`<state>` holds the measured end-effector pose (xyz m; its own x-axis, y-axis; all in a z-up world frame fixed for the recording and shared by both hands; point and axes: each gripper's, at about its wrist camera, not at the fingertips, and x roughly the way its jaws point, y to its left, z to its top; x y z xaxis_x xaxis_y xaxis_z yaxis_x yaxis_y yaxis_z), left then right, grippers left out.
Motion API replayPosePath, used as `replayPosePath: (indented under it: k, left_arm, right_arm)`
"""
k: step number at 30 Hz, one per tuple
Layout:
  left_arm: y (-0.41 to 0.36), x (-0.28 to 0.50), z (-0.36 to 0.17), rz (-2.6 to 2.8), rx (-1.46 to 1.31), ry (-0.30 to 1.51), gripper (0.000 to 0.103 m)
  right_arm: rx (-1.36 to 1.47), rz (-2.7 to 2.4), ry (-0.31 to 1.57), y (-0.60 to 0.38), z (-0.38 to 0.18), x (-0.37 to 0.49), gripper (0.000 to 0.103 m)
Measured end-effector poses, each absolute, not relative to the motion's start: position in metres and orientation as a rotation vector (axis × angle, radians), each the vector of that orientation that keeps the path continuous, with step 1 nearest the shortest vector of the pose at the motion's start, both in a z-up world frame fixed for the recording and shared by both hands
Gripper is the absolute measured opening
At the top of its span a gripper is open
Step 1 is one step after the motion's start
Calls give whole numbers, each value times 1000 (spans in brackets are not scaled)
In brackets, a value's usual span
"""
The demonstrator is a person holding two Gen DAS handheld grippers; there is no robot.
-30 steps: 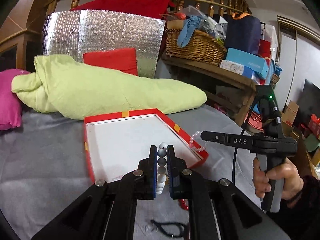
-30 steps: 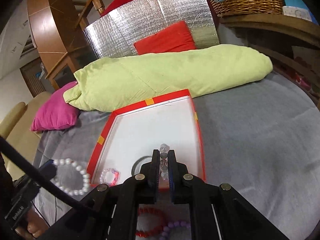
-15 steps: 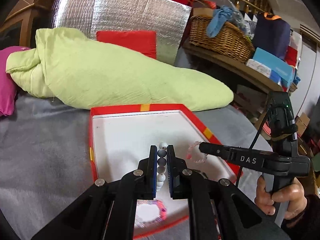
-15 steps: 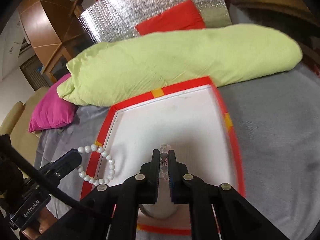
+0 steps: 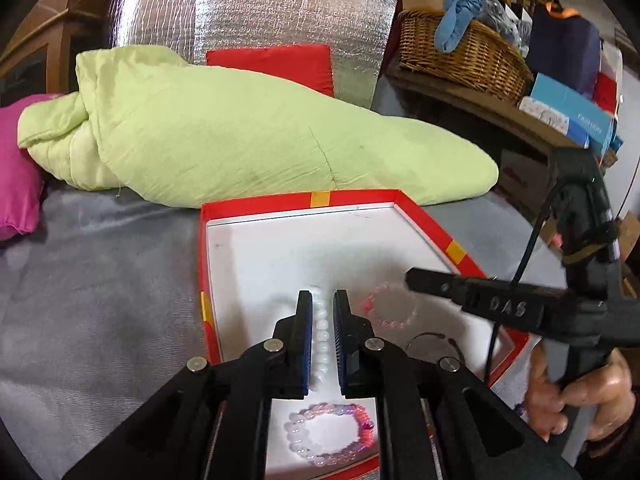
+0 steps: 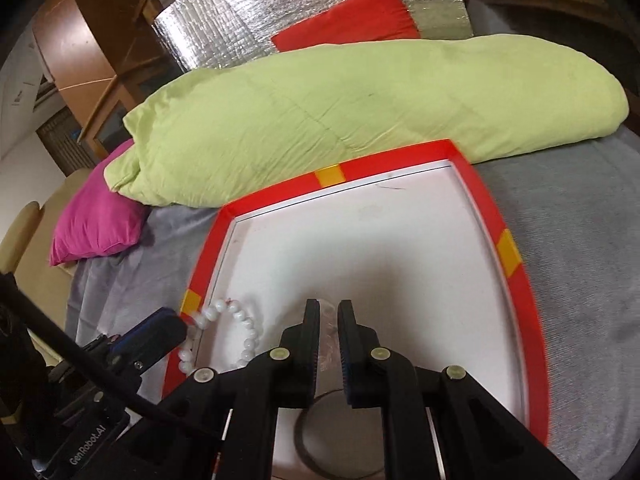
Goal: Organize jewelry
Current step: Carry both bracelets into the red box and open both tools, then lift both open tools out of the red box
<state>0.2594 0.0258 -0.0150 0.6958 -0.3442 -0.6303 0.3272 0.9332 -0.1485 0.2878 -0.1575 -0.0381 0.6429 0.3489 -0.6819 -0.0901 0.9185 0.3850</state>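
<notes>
**Two bracelets held over the red tray**

A pink bracelet (image 5: pixel 330 434) lies at the tray's (image 5: pixel 262 200) near edge. Above it the left gripper (image 5: pixel 322 312) clamps a pearl bracelet (image 5: pixel 321 330); the right gripper (image 6: pixel 329 322) clamps a clear bracelet (image 5: pixel 392 306). A green quilt (image 5: pixel 240 136) lies past the far rim.

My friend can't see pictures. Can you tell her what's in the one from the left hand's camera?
The left gripper holds a white pearl-bead bracelet in its jaws over a shallow red-rimmed white box on grey cloth. A pink-and-white bead bracelet lies in the box, and the right gripper carries a clear pink bead bracelet in from the right. A rolled light-green quilt lies behind.
</notes>
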Motion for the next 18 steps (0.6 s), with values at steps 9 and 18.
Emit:
replayPosePath:
  k: [9,18]
  left_arm:
    - [30,246,-3,-295,2,664,53]
    - [37,221,13,-227,50,653,70]
  right_arm:
    - [322,217,831,-175,-24,273,28]
    - [373,206,841,-192,-9,251,34]
